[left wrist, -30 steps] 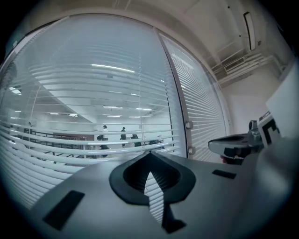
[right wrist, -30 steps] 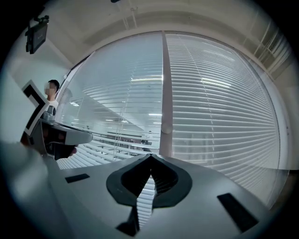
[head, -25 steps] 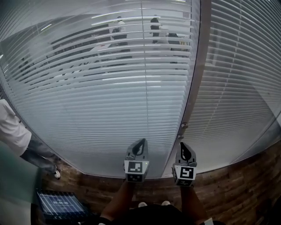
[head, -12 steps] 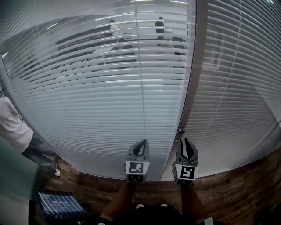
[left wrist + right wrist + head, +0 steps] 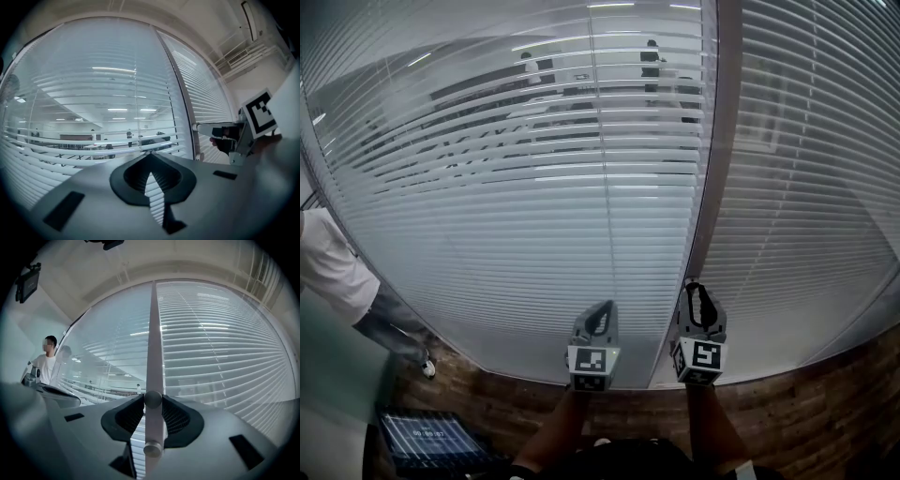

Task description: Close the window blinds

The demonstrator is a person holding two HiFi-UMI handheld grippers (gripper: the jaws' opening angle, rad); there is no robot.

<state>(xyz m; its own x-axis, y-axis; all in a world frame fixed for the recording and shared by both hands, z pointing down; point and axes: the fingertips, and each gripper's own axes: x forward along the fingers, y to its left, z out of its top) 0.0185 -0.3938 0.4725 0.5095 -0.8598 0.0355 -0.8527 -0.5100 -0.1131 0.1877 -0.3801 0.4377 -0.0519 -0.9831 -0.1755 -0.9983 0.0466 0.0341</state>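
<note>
White slatted blinds hang behind glass, slats tilted so a room with people shows through. More blinds hang right of a grey upright post. A small round knob sticks out of the post, with a second knob below it. My right gripper is up against the post. Its jaws have just been opening and now stand apart, the upper knob between their tips without being squeezed. My left gripper hovers left of it before the glass, tips together and empty. It also shows in its own view.
A person in a white shirt stands at the far left beside the glass and shows in the right gripper view. A dark tablet-like device lies on the wood-pattern floor at bottom left.
My right gripper has risen and moved up to the post. Its jaws were together and now stand apart around the knob. The left gripper has stayed put.
</note>
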